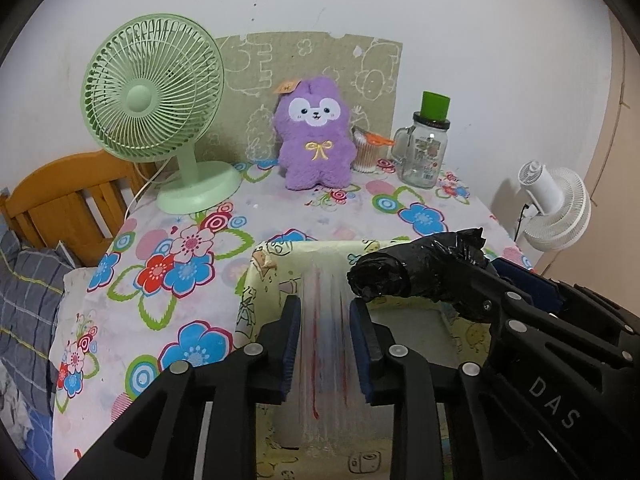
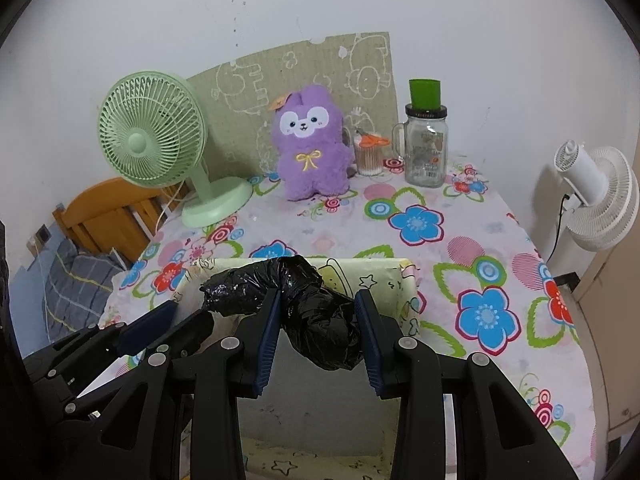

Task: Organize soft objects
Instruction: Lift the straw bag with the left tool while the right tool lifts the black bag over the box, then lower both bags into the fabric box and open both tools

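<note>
Right gripper (image 2: 316, 320) clamps black plastic bundle (image 2: 304, 304); left gripper (image 1: 325, 340) slightly parted beside it

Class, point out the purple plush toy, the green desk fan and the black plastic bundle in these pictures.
purple plush toy (image 1: 316, 148), left wrist view, on its belly.
green desk fan (image 1: 154, 88), left wrist view, on its grille.
black plastic bundle (image 2: 320, 320), right wrist view, on its crumpled middle.

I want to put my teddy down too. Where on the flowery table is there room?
The middle of the tablecloth is bare, between the purple plush and the yellow box. The right side beyond the box is free too. The back row is crowded: green fan, plush, swab cup, glass jar.
</note>
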Tool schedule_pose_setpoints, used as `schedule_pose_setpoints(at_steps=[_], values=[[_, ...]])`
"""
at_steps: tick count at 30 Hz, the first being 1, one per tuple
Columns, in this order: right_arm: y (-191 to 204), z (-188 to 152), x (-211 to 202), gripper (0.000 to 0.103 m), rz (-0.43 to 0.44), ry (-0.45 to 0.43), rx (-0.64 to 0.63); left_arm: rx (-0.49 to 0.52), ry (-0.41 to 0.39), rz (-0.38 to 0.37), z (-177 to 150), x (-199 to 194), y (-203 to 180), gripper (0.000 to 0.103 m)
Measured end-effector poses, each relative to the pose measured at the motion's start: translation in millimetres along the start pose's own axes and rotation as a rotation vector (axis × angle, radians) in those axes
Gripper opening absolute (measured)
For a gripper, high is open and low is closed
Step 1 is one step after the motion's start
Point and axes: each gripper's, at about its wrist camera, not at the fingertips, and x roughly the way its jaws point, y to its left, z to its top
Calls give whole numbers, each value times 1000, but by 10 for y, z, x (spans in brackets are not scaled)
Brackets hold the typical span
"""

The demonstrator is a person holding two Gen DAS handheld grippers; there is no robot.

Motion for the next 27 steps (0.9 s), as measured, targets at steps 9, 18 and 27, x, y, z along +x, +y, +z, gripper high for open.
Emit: schedule_pose_setpoints(at_steps=[9,18,27], values=[[39,-6,157,57,-32,28,-12,14,49,9,-86,149,58,59],[60,-30,194,86,-52,21,-28,36,52,-25,-106,153,-20,82],[19,-57,93,96,-86,9,-28,13,33,-31,-121,61,-42,91]])
